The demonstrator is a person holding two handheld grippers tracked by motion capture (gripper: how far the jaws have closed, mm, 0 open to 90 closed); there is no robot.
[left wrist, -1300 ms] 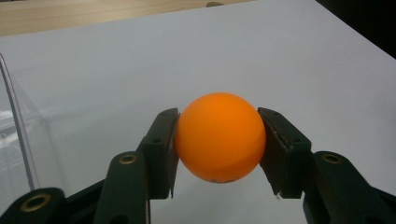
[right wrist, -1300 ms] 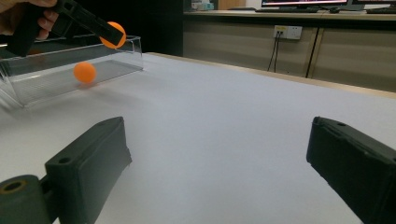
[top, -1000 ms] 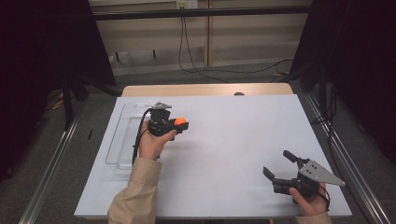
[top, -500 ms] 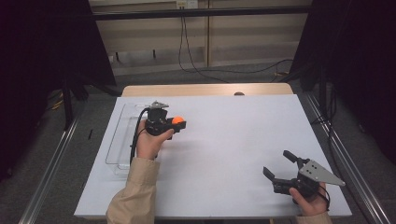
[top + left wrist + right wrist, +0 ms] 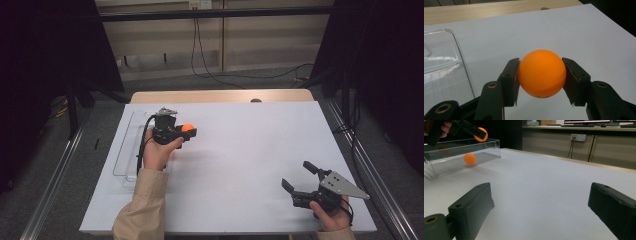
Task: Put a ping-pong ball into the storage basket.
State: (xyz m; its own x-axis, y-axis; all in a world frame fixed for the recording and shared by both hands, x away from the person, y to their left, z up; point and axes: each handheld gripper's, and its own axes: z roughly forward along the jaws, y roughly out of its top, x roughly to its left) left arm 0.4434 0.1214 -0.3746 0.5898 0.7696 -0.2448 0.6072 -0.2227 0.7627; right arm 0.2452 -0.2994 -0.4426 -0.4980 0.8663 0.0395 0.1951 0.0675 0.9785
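Observation:
My left gripper [image 5: 186, 130] is shut on an orange ball [image 5: 187, 128], held just above the white table at the right edge of a clear plastic tray [image 5: 124, 159]. In the left gripper view the ball [image 5: 541, 73] is pressed between both black pads [image 5: 510, 80]. The right gripper view has that held ball [image 5: 481, 133] above the tray [image 5: 486, 148], and a second orange ball [image 5: 469, 158] seems to lie inside the tray. My right gripper [image 5: 296, 175] stands open and empty at the table's near right, its jaws wide apart.
A white sheet [image 5: 250, 150] covers the table, with a wooden strip [image 5: 220, 96] at the far edge. Metal rails [image 5: 367, 170] run along both sides. Cables [image 5: 220, 75] lie on the floor beyond the table.
My left gripper has drifted slightly left toward the tray with the ball still in it. The right gripper has not moved.

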